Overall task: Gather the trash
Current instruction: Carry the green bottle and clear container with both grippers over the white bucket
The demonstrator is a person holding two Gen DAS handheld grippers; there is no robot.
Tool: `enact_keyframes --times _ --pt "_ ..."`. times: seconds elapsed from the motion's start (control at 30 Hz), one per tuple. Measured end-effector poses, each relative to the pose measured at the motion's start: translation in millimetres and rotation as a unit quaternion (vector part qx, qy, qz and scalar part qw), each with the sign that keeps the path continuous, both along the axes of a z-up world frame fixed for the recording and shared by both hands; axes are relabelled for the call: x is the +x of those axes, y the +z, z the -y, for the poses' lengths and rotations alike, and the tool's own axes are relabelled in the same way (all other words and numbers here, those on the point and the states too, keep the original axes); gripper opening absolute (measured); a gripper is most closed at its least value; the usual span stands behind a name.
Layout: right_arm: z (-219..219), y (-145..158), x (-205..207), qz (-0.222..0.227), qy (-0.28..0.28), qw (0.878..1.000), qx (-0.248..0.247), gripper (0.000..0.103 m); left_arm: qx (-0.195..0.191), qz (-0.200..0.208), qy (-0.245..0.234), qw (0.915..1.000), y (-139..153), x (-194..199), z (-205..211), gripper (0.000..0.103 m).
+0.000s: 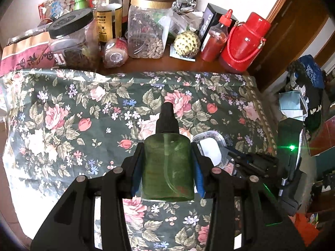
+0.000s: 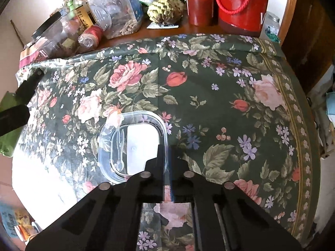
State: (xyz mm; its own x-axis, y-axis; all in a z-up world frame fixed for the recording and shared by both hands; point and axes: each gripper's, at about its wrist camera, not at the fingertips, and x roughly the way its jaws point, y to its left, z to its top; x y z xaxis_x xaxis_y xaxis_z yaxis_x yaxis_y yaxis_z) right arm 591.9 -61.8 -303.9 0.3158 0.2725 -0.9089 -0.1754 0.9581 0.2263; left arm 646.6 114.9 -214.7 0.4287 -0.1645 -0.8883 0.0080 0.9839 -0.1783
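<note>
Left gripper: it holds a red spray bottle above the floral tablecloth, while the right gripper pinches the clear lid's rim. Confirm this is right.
One detail is wrong: the spray bottle in the left gripper is green, not red, as the left wrist view shows. The rest stands: the right gripper pinches the clear lid on the floral tablecloth.

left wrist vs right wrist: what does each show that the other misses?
Left wrist only: the left claw shut on the green bottle, black cap pointing away, and the black box at the back.
Right wrist only: the right claw closed on the near rim of the clear lid, with a small fork moulded inside it.
Both: the floral cloth, the red flask, the sauce bottle and the gold-lidded jar.
</note>
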Motion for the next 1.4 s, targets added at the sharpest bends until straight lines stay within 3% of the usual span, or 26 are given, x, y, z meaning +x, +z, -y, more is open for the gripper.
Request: enact_keyframes --times 0.27,0.57,0.77,0.97,1.17,1.4 --pt "33 33 -10 0.017 -0.012 0.999 0.025 0.002 0.002 0.030 0.000 0.9995 30 -7 24 0.041" --pt "92 105 -39 0.096 -0.006 0.995 0.031 0.002 0.000 0.094 0.032 0.9951 81 -43 74 0.041" --pt "131 161 -74 0.172 0.023 0.984 0.027 0.002 0.001 0.147 0.072 0.9865 119 -88 108 0.041" --pt "157 199 -106 0.207 0.042 0.976 0.050 0.002 -0.007 0.183 0.103 0.9778 154 -140 122 0.041" --pt "163 226 -146 0.240 0.038 0.968 0.066 0.002 -0.003 0.214 0.097 0.9719 182 -187 124 0.041" --pt "154 246 -201 0.266 0.017 0.962 0.061 0.002 -0.016 0.241 0.075 0.9676 194 -246 113 0.041"
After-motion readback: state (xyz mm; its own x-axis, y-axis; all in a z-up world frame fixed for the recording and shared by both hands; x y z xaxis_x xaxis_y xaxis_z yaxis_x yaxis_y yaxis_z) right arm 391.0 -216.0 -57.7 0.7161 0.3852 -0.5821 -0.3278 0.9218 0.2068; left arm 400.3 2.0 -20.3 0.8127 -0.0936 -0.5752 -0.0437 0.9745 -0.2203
